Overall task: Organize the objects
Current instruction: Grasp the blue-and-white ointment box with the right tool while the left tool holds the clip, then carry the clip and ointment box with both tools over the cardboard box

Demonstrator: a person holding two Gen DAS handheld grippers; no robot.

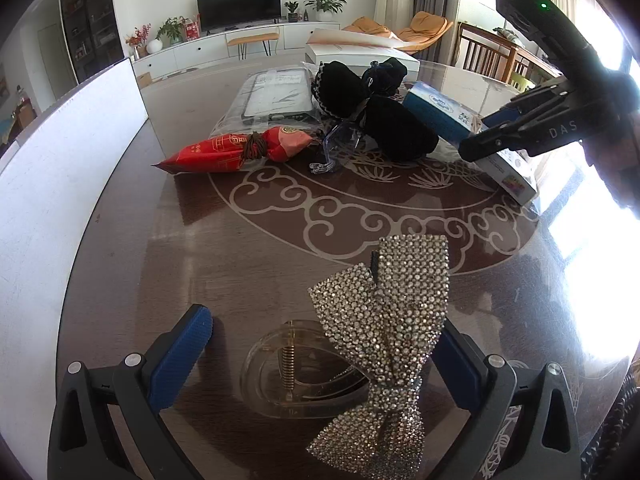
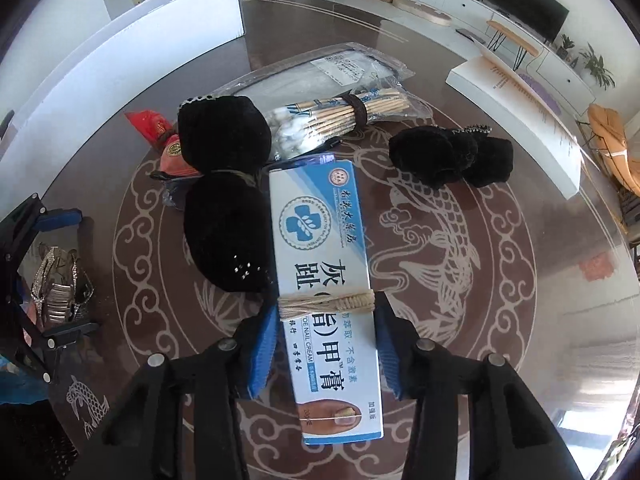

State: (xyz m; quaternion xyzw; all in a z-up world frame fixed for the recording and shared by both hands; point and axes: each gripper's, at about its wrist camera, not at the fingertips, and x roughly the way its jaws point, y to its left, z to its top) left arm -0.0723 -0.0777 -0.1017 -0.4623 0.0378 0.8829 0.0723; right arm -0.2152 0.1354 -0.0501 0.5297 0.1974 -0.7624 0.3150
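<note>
Glossy table point(image 1: 248, 240), rhinestone-studded bow point(image 1: 384, 320), glossy cardboard box point(image 2: 320, 248)

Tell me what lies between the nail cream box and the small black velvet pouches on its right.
Right wrist view: only bare table with its fish inlay lies between the nail cream box and the black velvet pouches.

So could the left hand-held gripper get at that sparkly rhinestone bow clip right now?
Probably yes. The left hand-held gripper is open, and the sparkly rhinestone bow clip lies on the table between its fingers, nothing in the way.
</note>
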